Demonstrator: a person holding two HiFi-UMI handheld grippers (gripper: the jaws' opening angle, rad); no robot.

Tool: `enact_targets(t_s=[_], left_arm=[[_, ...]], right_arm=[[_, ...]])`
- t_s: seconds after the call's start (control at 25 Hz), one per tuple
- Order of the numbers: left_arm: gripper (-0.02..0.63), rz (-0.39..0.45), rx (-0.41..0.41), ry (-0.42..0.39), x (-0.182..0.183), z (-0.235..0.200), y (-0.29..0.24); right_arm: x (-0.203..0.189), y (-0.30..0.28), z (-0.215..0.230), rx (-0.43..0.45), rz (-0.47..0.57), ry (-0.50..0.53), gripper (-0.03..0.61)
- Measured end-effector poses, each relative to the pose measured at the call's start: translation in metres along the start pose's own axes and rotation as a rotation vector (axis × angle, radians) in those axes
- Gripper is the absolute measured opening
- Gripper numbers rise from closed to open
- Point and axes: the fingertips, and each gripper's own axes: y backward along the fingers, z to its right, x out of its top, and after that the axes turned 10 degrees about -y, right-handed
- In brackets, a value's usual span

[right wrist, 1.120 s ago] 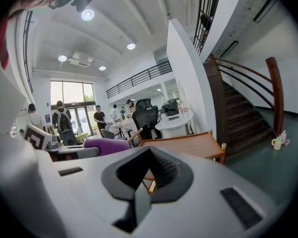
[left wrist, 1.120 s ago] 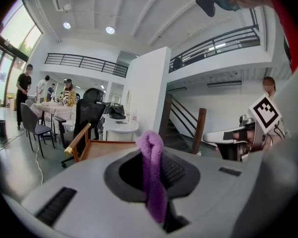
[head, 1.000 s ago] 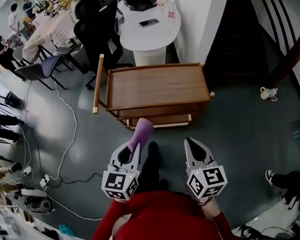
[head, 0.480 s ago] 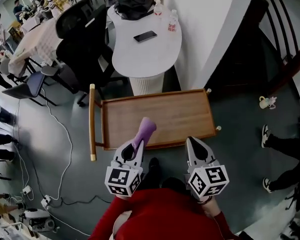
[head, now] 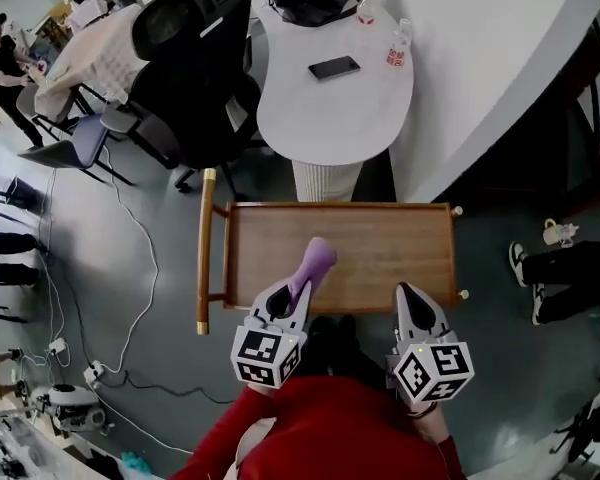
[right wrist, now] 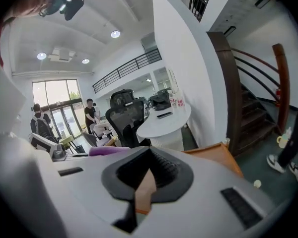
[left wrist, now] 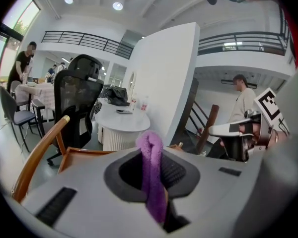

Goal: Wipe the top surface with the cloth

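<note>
Over the wooden cart (head: 390,253) — left gripper (head: 296,290) jaws pinch purple cloth (head: 316,261).

The near end of the purple cloth (head: 315,264) vanishes between the jaws of my left gripper (head: 288,296). That gripper and my right gripper (head: 408,296) cover the near rim of the brown wooden cart top (head: 380,243). On the right, a person in dark trousers (head: 568,278) is cut off by the edge. The red label of the small bottle (head: 398,50) is too small to read.

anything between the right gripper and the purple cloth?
Nothing: head view shows only bare wooden cart top between the right gripper and the purple cloth, which the left gripper holds.
</note>
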Motion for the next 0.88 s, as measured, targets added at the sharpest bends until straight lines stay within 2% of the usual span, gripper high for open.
enact_targets(t_s=[0.08, 0.2, 0.28, 0.4, 0.56, 0.76, 0.88], left_arm=[[0.048, -0.052, 0.076, 0.012, -0.009, -0.019, -0.003], [0.048, -0.112, 0.31, 0.0, -0.017, -0.085, 0.002], [0.048, -0.144, 0.461, -0.036, -0.017, -0.133, 0.011], [0.048, -0.211, 0.598, -0.105, -0.021, -0.18, 0.018], [0.048, -0.3, 0.648, -0.106, -0.038, -0.203, 0.004], [0.048, -0.402, 0.637, -0.127, -0.071, -0.212, -0.029], [0.048, -0.453, 0.589, -0.1, -0.092, -0.208, -0.056]], right_arm=[[-0.001, -0.007, 0.002, 0.006, -0.028, -0.009, 0.003], [-0.002, -0.014, 0.011, 0.008, -0.061, -0.015, 0.003], [-0.006, -0.017, 0.019, 0.003, -0.087, -0.02, 0.003], [-0.013, -0.016, 0.03, -0.012, -0.118, -0.036, 0.003], [-0.017, -0.018, 0.04, -0.024, -0.143, -0.052, 0.003], [-0.021, -0.029, 0.057, -0.048, -0.172, -0.059, 0.003], [-0.023, -0.025, 0.07, -0.079, -0.171, -0.078, 0.003]])
